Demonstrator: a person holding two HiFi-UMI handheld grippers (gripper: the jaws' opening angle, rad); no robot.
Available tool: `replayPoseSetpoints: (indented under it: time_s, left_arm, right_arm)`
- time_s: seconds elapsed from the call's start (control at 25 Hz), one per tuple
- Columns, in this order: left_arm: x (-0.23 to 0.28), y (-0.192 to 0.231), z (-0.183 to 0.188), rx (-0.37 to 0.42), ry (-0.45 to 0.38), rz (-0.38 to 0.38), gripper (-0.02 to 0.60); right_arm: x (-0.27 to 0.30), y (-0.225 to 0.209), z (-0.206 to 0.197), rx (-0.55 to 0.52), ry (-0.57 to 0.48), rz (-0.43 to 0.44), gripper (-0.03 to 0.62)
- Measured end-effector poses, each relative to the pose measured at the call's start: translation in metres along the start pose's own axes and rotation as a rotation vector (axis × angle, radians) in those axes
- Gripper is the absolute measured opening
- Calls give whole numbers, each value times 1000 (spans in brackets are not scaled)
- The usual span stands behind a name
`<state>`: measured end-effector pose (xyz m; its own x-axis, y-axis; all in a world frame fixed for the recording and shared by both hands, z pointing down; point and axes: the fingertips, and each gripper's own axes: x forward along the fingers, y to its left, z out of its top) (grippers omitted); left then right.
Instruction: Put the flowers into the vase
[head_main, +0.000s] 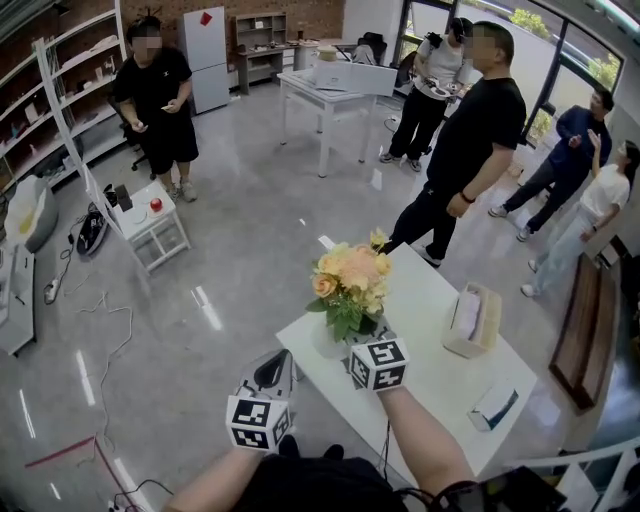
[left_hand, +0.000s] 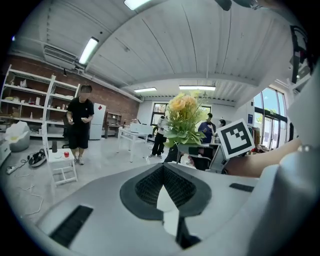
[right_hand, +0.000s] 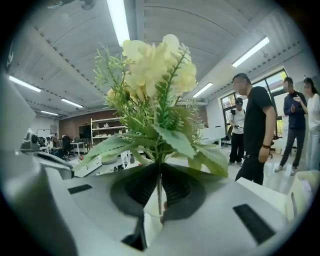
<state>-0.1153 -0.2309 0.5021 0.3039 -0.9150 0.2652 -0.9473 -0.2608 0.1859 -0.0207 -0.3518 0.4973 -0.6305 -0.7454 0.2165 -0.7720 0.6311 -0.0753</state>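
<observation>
Right gripper (right_hand: 159, 170) clamps flowers (right_hand: 152, 70) by stem, at vase (head_main: 325, 346).

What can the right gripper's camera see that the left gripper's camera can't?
Only the right gripper view: a thin flower stem pinched in the right gripper, with pale yellow blooms filling the picture. Only the left gripper view: the left gripper shut on nothing, the right gripper's marker cube, and a small white table on the floor. Both: flowers with green leaves, ceiling lights and people standing around.
</observation>
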Motion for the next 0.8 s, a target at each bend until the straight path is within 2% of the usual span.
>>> replayPoseSetpoints:
  time_s: [0.2,0.56,0.8]
  left_arm:
    - [-3,6,-1,-3,-5,13,4]
    - [-5,16,-1,-10,-3,23,4]
    - [-2,14,-2,-14,3,20,5]
  right_arm:
    - [9,-8,-30,33,73,-7,32]
    - [20,-5,-56,29,161,-1,34]
    - [23,-2,-60,-54,200,1,41]
